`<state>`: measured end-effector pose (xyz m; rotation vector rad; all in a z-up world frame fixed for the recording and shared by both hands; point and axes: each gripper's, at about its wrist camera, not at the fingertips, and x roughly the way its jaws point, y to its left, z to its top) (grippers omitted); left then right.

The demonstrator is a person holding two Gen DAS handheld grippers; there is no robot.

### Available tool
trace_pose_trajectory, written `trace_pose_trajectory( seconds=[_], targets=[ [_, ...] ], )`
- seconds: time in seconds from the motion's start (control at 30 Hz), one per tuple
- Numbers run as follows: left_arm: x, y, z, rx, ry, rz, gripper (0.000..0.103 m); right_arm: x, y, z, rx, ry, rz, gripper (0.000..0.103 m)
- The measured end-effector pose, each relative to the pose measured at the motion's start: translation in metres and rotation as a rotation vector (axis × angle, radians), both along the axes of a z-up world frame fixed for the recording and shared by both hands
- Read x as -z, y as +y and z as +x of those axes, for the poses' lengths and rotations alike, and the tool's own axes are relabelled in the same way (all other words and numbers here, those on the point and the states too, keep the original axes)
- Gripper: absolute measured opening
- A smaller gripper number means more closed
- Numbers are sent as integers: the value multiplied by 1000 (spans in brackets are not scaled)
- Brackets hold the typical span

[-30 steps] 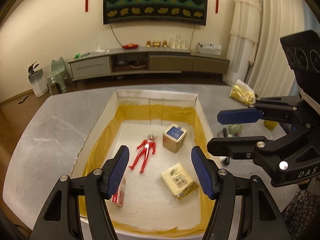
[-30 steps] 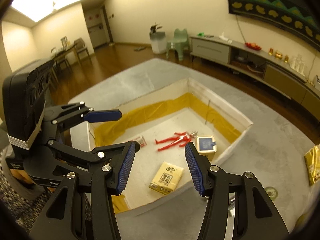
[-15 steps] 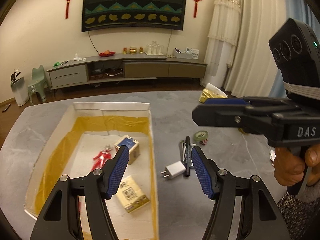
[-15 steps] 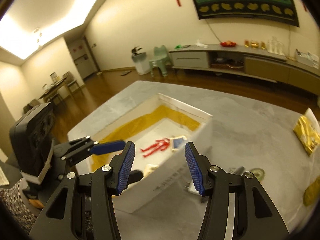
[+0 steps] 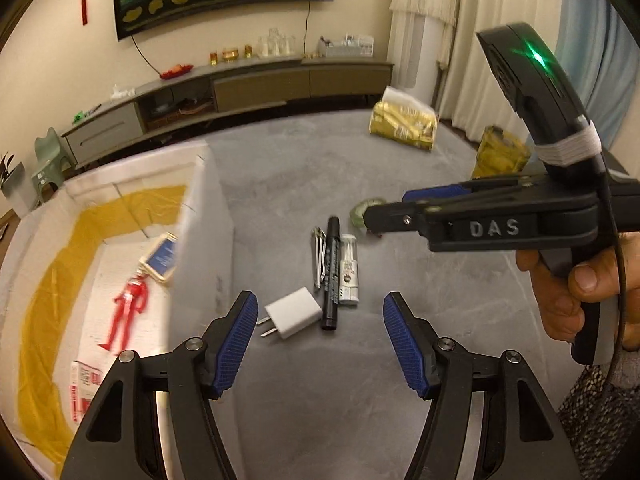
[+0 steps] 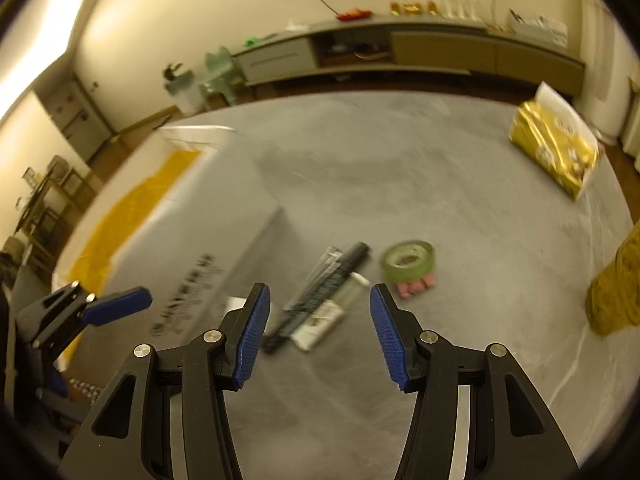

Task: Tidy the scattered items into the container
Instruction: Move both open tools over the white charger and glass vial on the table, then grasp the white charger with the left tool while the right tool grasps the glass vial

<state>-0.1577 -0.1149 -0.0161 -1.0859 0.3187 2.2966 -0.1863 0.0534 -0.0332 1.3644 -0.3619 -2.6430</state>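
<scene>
A white box (image 5: 208, 216) lined with yellow stands on the left of the grey table. Inside lie a red figure (image 5: 126, 310), a blue-topped tin (image 5: 160, 258) and a red-and-white packet (image 5: 82, 388). Right of the box lie a white charger plug (image 5: 294, 318), a black marker (image 5: 331, 272), a clear tube (image 5: 349, 272) and metal tweezers (image 5: 318, 256). My left gripper (image 5: 318, 344) is open just short of the plug. My right gripper (image 6: 318, 332) is open over the marker (image 6: 320, 292), beside a green tape roll (image 6: 408, 260) and pink bits (image 6: 416, 288).
A gold foil bag (image 5: 404, 124) lies at the table's far right, and a second yellow bag (image 5: 500, 156) sits beyond it. A hand (image 5: 576, 292) holds the right gripper's handle. Behind the table run a low cabinet (image 5: 240, 88) and a curtain.
Both grippers have swung right, from above the box to the loose items on the table beside it. Both stay open and hold nothing.
</scene>
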Motion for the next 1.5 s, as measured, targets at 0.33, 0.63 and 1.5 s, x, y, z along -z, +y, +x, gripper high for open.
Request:
trace_pose_trajectory(
  seconds=[0.33, 0.63, 1.5],
  targets=[
    [45, 37, -38, -40, -28, -21, 70, 37, 4, -25, -25, -82, 53, 41],
    [60, 15, -47, -47, -49, -18, 69, 68, -6, -46, -92, -111, 106, 41],
    [75, -9, -53, 17, -138, 63, 73, 53, 7, 2, -37, -119, 185, 42]
  ],
)
